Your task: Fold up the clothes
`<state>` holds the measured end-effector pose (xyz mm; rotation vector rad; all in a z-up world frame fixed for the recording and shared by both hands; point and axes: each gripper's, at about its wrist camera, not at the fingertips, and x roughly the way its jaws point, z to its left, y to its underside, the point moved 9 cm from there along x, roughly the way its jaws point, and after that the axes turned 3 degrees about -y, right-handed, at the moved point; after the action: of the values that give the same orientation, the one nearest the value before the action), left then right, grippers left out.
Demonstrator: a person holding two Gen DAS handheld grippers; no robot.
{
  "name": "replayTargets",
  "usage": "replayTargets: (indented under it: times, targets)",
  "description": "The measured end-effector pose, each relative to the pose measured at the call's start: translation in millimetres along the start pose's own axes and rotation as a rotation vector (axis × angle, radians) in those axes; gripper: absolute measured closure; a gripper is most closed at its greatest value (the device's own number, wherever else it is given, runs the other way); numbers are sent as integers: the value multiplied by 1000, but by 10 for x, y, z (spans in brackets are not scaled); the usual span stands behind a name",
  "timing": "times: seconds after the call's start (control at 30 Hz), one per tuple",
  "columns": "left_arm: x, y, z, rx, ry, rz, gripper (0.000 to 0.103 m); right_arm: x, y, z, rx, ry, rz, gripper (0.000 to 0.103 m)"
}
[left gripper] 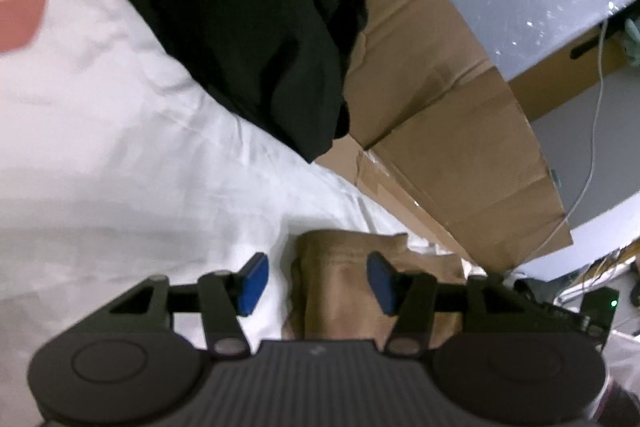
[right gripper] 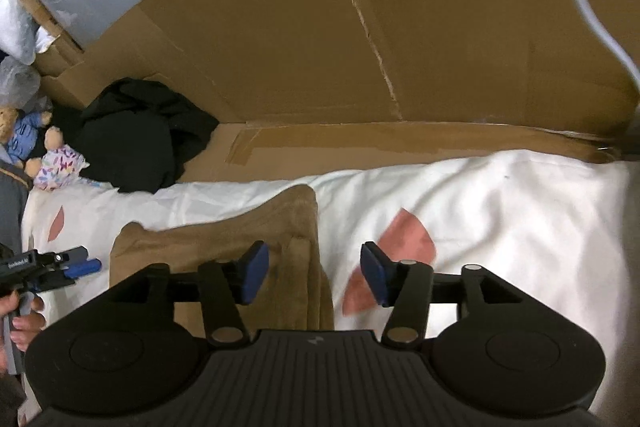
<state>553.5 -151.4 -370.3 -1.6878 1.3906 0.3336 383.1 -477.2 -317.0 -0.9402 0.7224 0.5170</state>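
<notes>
Two garments in play: tan one on the bed, black one heaped further back.

L wrist view: left tongs (left gripper: 316, 281) spread, blue pads (left gripper: 253, 285) clear of cloth, nothing pinched. Tan garment (left gripper: 340, 291) lies just below/ahead of the tongs on the white bed sheet (left gripper: 140, 167), a seamed edge facing the camera. Frame blurred, so I can't tell whether the right-hand pad grazes the cloth; looks apart. Black garment (left gripper: 256, 39) bunched beyond, partly on the sheet, partly against the brown cardboard (left gripper: 452, 131). White cable (left gripper: 596, 99) hangs at far right.

R wrist view: right tongs (right gripper: 316, 273) also spread, empty. One pad over the tan garment (right gripper: 224, 247), the other over the red patch (right gripper: 400, 239) printed on the bed sheet (right gripper: 520, 219); garment's right edge runs between them. Tan piece looks folded over at least once, w/ a rounded fold line along the right side and a loose corner at far left. Left tongs (right gripper: 76, 263) visible at frame's left edge, near that left side, a hand (right gripper: 24, 315) on the handle. Black garment (right gripper: 136, 135) near soft toys (right gripper: 48, 155), well apart from the tan one.

Handling, judged: tan cloth looks soft, fleecy, light, floppy; no stiffness, so it will sag and unfold if lifted at one point. Not fragile, not slippery. Best hold approx. at two corners of one edge, pinching all layers together, one tongs per corner. Sheet beneath is loose; risk of catching it w/ the garment.
</notes>
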Motion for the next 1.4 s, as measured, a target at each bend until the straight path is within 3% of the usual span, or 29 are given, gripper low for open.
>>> replayTargets:
  times: [0.37, 0.67, 0.83, 1.0, 1.3, 1.33, 1.4]
  targets:
    - [-838, 455, -334, 16, -38, -18, 46, -814, 575, 217, -99, -32, 8, 38]
    - [-1299, 946, -498, 12, -53, 46, 46, -1218, 935, 434, -117, -94, -11, 38]
    - [-1269, 1349, -513, -20, -30, 100, 46, -1227, 1253, 414, -92, -92, 4, 39]
    - [-1149, 1607, -481, 10, -36, 153, 46, -1239, 1581, 306, -80, -96, 34, 39]
    - [-872, 2073, -428, 42, -12, 264, 46, -1184, 1783, 174, -71, -82, 44, 40]
    - [-831, 2122, -432, 51, -10, 281, 46, -1168, 1803, 162, -68, -83, 50, 41]
    - [-750, 2216, -446, 73, -8, 318, 46, -1121, 1867, 120, -60, -88, 69, 57]
